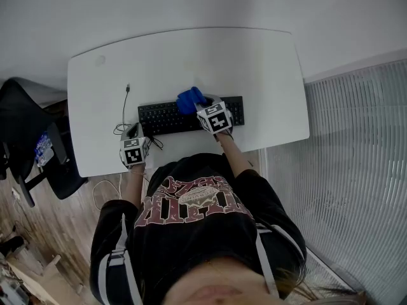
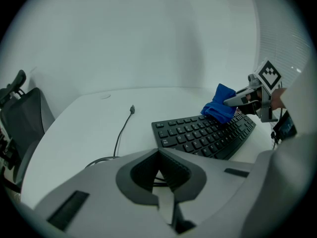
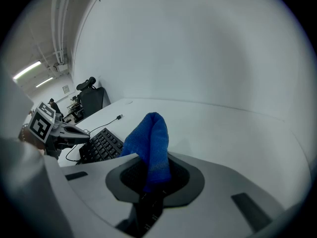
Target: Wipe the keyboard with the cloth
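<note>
A black keyboard (image 1: 191,115) lies across the middle of the white table (image 1: 254,62). My right gripper (image 1: 202,107) is shut on a blue cloth (image 1: 189,99), which sits on the keyboard's middle keys. In the right gripper view the cloth (image 3: 151,138) stands up out of the shut jaws (image 3: 151,175), with the keyboard (image 3: 101,147) to its left. My left gripper (image 1: 135,146) sits near the table's front edge, just off the keyboard's left end, shut with nothing in it. The left gripper view shows its jaws (image 2: 159,157) closed, and the cloth (image 2: 220,108) on the keyboard (image 2: 203,135).
A thin black cable (image 1: 125,103) with a loose plug runs from the keyboard's left end and coils by my left gripper. A black office chair (image 1: 38,145) stands left of the table. The person's torso is at the front edge. Ribbed panels (image 1: 356,170) are on the right.
</note>
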`<state>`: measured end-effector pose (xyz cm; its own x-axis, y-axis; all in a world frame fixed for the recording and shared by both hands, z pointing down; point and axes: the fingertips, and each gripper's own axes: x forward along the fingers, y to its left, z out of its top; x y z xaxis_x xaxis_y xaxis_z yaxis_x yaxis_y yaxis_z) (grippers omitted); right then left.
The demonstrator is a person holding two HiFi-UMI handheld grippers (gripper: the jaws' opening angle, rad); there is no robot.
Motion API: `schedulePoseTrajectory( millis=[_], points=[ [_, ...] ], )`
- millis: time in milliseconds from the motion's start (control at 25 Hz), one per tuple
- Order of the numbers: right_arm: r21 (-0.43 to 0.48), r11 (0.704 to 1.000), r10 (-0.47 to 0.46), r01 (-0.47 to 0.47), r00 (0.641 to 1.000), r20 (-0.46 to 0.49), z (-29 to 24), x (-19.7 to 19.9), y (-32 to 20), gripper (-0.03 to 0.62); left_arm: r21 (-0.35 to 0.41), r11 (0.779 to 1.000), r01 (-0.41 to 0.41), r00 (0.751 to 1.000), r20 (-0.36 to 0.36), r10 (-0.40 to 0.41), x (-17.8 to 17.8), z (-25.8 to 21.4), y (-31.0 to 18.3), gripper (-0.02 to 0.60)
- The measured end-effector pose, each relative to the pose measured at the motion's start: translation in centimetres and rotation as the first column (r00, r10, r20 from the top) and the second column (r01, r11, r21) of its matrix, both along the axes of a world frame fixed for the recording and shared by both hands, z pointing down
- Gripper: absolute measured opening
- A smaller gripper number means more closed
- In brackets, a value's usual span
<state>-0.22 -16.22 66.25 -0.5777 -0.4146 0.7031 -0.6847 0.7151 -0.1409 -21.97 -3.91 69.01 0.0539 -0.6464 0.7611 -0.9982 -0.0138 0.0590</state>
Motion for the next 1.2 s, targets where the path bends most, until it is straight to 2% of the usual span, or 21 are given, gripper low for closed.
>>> schedulePoseTrajectory(
  millis=[520,1200],
  points=[
    [-0.008,1.000,0.013,-0.013,0.999,-0.044,0.3,5.0,-1.1,0.064,-0.005,1.000,0.021,1.000,0.004,-0.021,0.0,0.0,0.0,0.034],
    [0.015,0.992,0.123,-0.122,0.991,-0.052,0.6,12.0,-1.2,0.064,-0.004,1.000,0.027,1.000,0.014,-0.027,-0.1,0.2,0.0,0.034]
  ],
)
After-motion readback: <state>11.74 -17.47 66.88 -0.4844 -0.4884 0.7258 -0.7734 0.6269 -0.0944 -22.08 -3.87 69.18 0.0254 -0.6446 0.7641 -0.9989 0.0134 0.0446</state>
